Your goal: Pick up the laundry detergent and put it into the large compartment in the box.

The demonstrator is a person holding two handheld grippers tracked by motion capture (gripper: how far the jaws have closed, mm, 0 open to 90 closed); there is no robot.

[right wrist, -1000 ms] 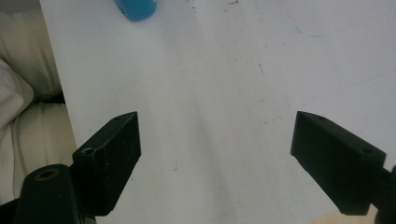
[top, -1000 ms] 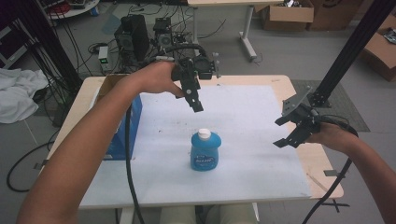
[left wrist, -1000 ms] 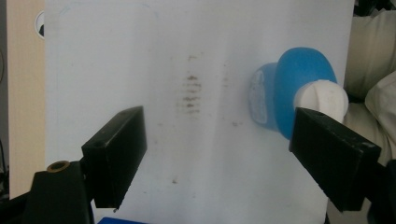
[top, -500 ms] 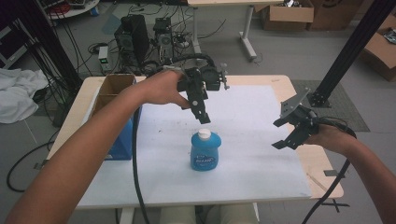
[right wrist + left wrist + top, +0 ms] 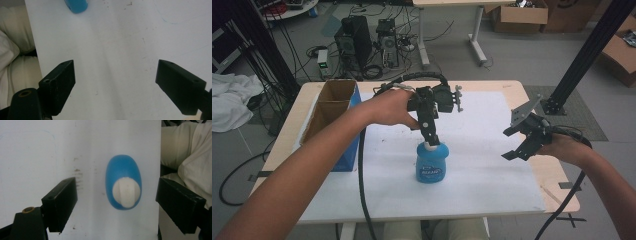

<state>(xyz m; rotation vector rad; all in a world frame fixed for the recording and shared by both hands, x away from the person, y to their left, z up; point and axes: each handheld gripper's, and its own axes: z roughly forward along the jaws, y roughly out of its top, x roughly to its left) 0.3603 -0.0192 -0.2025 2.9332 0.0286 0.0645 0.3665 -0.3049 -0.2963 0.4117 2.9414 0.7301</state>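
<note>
The squat plastic bottle (image 5: 431, 168) is bright blue with a white cap (image 5: 126, 192) and a label printed in white. Both hand-held tools have black jaws. A white sheet covers the pale wooden worktop (image 5: 532, 172), beside a blue cardboard box (image 5: 343, 150) with a brown inside.

Bare white sheet (image 5: 492, 165) surrounds the blue bottle (image 5: 430, 167); the cardboard box (image 5: 333, 122) blocks the table's left side.
</note>
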